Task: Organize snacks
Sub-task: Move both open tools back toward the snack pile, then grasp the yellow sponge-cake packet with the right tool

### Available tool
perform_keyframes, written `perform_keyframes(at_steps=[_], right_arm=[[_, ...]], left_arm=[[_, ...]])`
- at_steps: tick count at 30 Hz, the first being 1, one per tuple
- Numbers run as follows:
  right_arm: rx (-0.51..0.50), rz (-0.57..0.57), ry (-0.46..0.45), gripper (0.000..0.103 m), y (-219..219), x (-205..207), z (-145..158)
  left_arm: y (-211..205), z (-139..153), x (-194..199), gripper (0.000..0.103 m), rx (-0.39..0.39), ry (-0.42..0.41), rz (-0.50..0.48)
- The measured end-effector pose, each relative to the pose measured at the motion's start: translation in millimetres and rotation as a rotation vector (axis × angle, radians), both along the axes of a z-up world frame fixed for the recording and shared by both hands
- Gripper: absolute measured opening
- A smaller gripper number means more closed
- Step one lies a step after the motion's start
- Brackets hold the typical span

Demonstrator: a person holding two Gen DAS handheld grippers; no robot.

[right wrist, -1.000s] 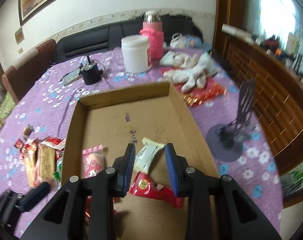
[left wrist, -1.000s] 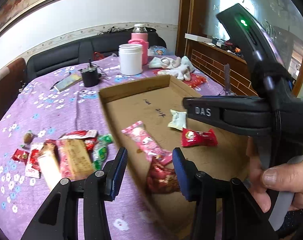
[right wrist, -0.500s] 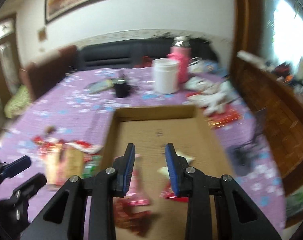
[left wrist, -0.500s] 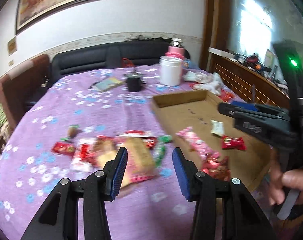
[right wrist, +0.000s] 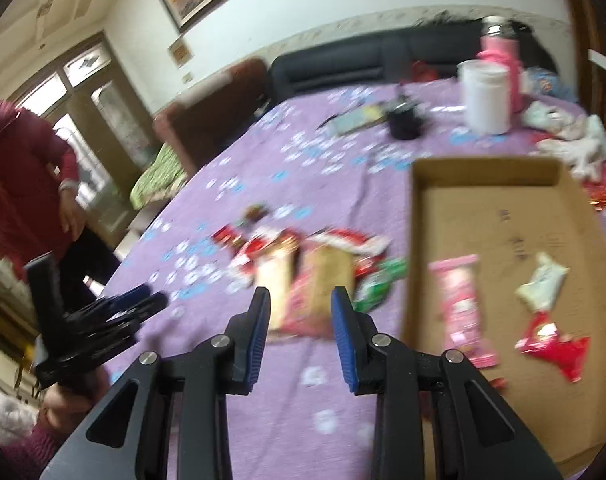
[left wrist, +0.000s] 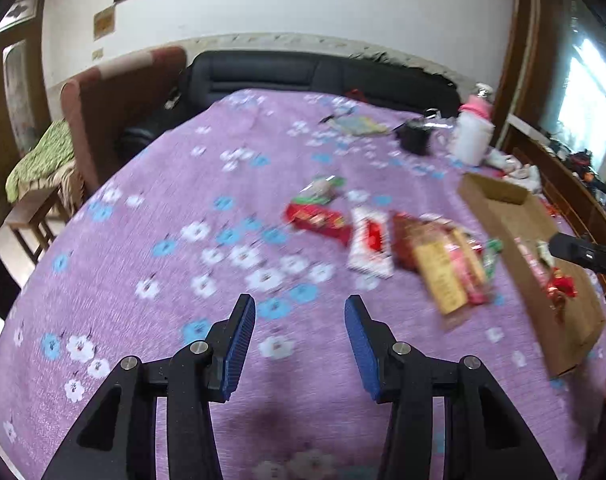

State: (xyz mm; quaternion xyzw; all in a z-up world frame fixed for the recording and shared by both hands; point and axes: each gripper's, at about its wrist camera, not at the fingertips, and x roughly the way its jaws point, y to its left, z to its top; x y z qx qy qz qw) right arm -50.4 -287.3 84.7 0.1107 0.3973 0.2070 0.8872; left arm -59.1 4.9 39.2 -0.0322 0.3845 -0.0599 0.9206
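Both grippers empty, loose snacks waiting beside the box

Going left to right in the right wrist view, we see our left gripper [right wrist: 145,300] at the lower left of the frame with its jaws apart and nothing between them, then the pile of snacks [right wrist: 303,268] lying on the purple tablecloth [right wrist: 231,184] at centre, just left of the cardboard box [right wrist: 419,184]; our right gripper [right wrist: 300,334] at the bottom centre also has its jaws parted and empty, lined up with the pile. In the box, at the right of the frame, lie a pink packet [right wrist: 461,308], a white packet [right wrist: 543,284] and a red packet [right wrist: 555,346]. The wrappers overlap and look slick, so we risk pinching two at once or dragging the pile. With both grippers heading for one pile, they could knock together, or nudge the box wall and shift it.
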Motion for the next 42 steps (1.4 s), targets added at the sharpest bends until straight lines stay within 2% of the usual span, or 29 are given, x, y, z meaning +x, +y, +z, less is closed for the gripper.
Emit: perform_keyframes(at_steps=[5,9,12,14,18,24,28,29,30,31,32,39,42], right_arm=[[-0.099,0.064,0.042,0.03,54,6,-4],[-0.182,0.088,0.077,0.03,92,27,-15],[-0.281,0.061,0.097,0.03,111,44,-30],[-0.312,0.047,0.11,0.03,115,52,-40],[-0.376,0.027,0.069,0.033,120,58,-49],[-0.341,0.012,0.068,0.034,112,59,-50],[-0.321,-0.013,0.118,0.041,102,70,-63],[-0.314,-0.01,0.126,0.04,102,72,-67],[-0.331,-0.012,0.086,0.041,104,69,-68],[-0.357,-0.008,0.077,0.033,107,67,-68],[-0.361,0.002,0.074,0.032,110,65,-69],[-0.179,0.144,0.1,0.032,120,43,-55],[-0.124,0.115,0.101,0.032,111,37,-42]], left_arm=[[10,-18,6,0.05,-0.041,0.052,0.004],[14,-19,4,0.05,-0.08,0.048,-0.014],[16,-18,4,0.05,-0.096,0.049,-0.015],[18,-18,3,0.05,-0.109,0.047,-0.026],[16,-18,5,0.05,-0.12,0.052,-0.044],[15,-18,6,0.05,-0.132,0.058,-0.051],[13,-18,7,0.05,-0.116,0.06,-0.05],[13,-18,7,0.05,-0.113,0.06,-0.048],[13,-18,7,0.05,-0.11,0.06,-0.045],[13,-18,7,0.05,-0.111,0.061,-0.043],[13,-18,7,0.05,-0.111,0.061,-0.041],[12,-19,9,0.05,-0.088,0.066,-0.021],[10,-16,16,0.05,-0.091,0.096,-0.018]])
